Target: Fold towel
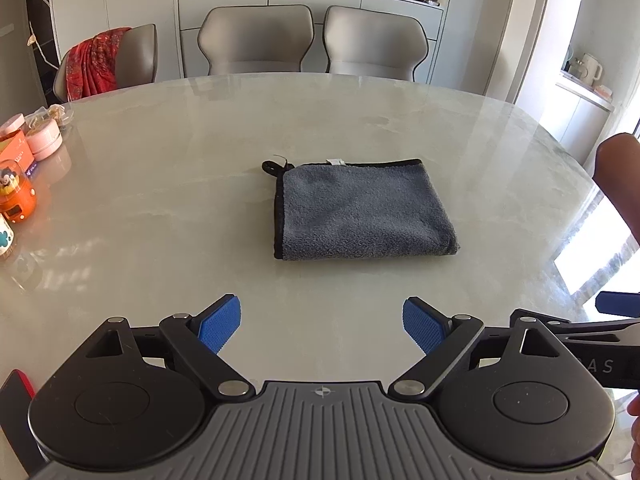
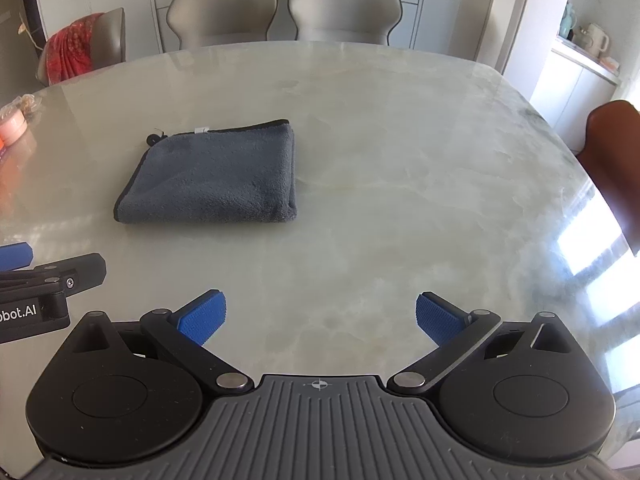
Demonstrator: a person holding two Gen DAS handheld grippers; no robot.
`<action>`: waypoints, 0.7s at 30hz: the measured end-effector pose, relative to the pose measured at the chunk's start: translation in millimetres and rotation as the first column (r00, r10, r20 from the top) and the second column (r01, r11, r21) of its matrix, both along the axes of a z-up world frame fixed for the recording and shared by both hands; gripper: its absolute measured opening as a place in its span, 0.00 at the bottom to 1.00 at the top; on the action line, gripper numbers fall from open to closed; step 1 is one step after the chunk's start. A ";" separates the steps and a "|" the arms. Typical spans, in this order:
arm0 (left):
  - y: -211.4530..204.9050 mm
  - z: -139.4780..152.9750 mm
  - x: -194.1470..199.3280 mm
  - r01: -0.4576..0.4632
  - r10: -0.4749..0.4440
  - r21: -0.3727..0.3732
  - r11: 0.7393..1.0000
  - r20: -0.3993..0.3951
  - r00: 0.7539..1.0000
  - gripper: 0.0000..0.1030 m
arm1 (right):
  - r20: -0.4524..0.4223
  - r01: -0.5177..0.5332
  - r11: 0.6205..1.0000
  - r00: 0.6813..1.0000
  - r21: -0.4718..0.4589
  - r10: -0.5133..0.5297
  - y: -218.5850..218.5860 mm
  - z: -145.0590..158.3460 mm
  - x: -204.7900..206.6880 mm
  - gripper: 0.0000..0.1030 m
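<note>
Towel (image 1: 362,210) sits folded into a grey rectangle in the middle of the pale marble surface (image 1: 160,208), black trim along its left and far edges, a small loop at the far-left corner and a white tag on the far edge. From the left wrist view, the left gripper (image 1: 321,324) hangs at the near edge with its jaws spread wide and released, blue pads (image 1: 221,326) well apart, nothing between them, and the towel lies well clear on the far side of them. Over on the left, pink tins (image 1: 45,138) and an orange toy (image 1: 16,196) crowd the surface's rim. Two grey chairs (image 1: 256,40) stand at the far side, and a red cloth (image 1: 94,62) is draped over a third chair at far left. The other tool's blue tip pokes in at the right edge.

Switching to the right wrist view, the right gripper (image 2: 321,316) is also near the front edge, jaws parted and released, gripping nothing. The towel (image 2: 212,176) lies off to the far left of it, flat on the surface (image 2: 400,160), untouched. The left gripper's black arm (image 2: 52,276) juts in from the left. A brown chair (image 2: 616,160) stands at the right.
</note>
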State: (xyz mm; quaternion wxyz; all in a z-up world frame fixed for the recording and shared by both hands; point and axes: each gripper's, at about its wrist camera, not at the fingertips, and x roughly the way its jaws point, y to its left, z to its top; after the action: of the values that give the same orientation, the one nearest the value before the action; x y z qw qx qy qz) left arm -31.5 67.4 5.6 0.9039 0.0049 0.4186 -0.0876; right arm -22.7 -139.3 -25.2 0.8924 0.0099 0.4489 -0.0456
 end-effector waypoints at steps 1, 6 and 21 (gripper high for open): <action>-0.6 0.1 -0.3 -0.005 0.005 0.006 1.000 0.003 1.000 0.89 | -0.001 -0.001 1.000 1.000 0.000 0.001 -0.1 -0.1 0.5 1.00; -0.2 -0.1 0.2 -0.005 0.005 0.006 1.000 0.000 1.000 0.89 | -0.006 -0.007 1.000 1.000 0.003 0.007 -0.2 -0.9 2.4 1.00; 0.8 -1.2 3.9 -0.034 0.034 0.033 0.999 -0.003 0.999 0.89 | -0.025 -0.020 1.000 0.999 0.002 0.020 0.8 -4.2 3.9 1.00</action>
State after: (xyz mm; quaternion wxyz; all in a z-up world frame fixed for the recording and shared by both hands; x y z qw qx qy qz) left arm -27.6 68.1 4.4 0.9043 0.0124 0.4217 -0.0653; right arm -18.7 -138.5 -29.4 0.8870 0.0057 0.4603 -0.0365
